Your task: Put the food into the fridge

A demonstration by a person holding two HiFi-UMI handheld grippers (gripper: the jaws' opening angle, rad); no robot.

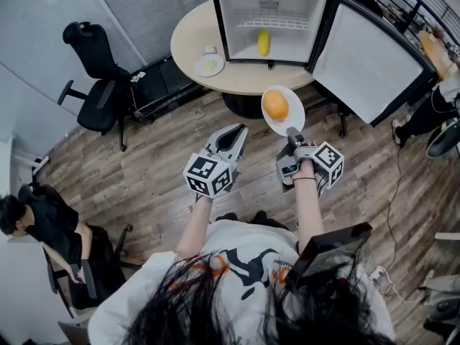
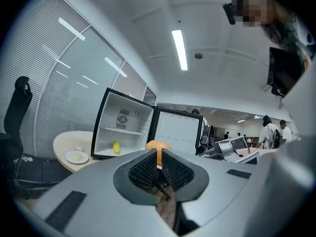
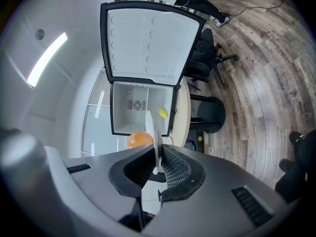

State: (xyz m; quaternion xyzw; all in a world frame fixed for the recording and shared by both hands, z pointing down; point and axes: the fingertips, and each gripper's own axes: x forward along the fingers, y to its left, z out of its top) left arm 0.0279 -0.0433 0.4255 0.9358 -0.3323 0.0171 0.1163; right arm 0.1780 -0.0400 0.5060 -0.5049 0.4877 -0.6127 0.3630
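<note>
A small fridge (image 1: pixel 237 6) stands open on a round table (image 1: pixel 244 79), with a yellow fruit (image 1: pixel 264 42) on its shelf. In front of the table my right gripper (image 1: pixel 293 132) is shut on the near rim of a white plate (image 1: pixel 293 105) that carries an orange (image 1: pixel 275 105). In the right gripper view the plate (image 3: pixel 150 127) runs edge-on between the pads, with the orange (image 3: pixel 139 140) beside it and the fridge (image 3: pixel 133 107) beyond. My left gripper (image 1: pixel 241 130) hangs beside it, left of the plate, shut and holding nothing. Past its jaws (image 2: pixel 159 158) I see the orange (image 2: pixel 158 145) and the fridge (image 2: pixel 123 122).
The fridge door (image 1: pixel 370 63) swings out to the right. A second small plate (image 1: pixel 209 65) lies on the table left of the fridge. A black office chair (image 1: pixel 97 70) stands at the left. One person (image 1: pixel 43 221) sits at lower left and another (image 1: pixel 438 106) at the right edge.
</note>
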